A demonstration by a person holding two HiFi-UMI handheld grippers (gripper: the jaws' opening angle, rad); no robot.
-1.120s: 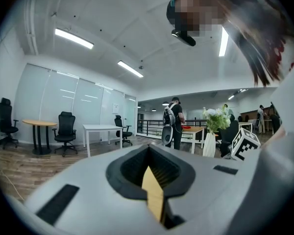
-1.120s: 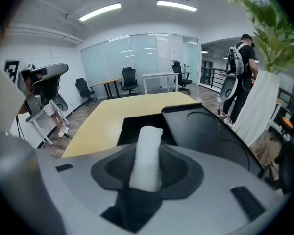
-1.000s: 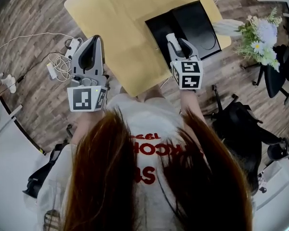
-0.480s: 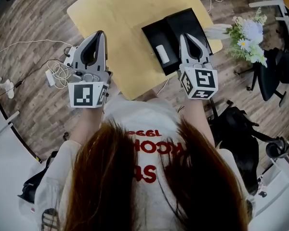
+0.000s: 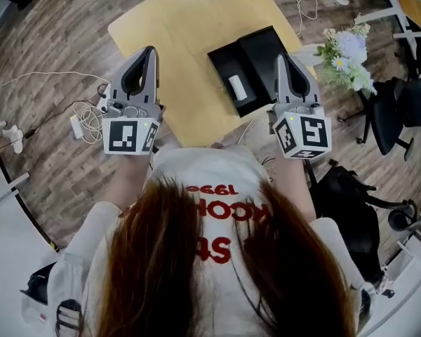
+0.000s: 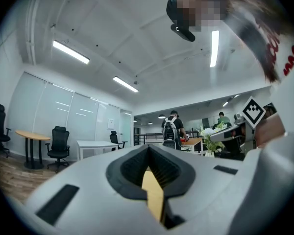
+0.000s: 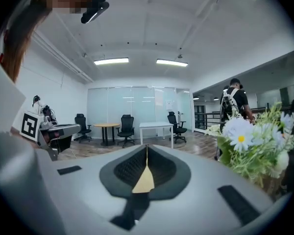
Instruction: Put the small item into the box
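Note:
A black box [image 5: 225, 64] lies open on the yellow table [image 5: 189, 34], its lid [image 5: 266, 44] folded out to the right. The small white item [image 5: 236, 88] lies inside the box, free of both grippers. My right gripper [image 5: 281, 57] is raised just right of the box; its jaws are closing the last bit and meet with nothing between them [image 7: 146, 149]. My left gripper [image 5: 147, 50] is held up over the table's left edge, shut and empty [image 6: 148, 149]. Both gripper views look out level across the office, not at the table.
A vase of white flowers [image 5: 345, 53] stands at the table's right edge, close to my right gripper. Cables and a power strip [image 5: 90, 109] lie on the wooden floor at left. Black office chairs [image 5: 405, 100] stand at right. People [image 6: 173, 131] stand far off.
The white item left my right gripper and now lies in the box. The right gripper drew back from over the box and shut. Both grippers rose and tilted up.

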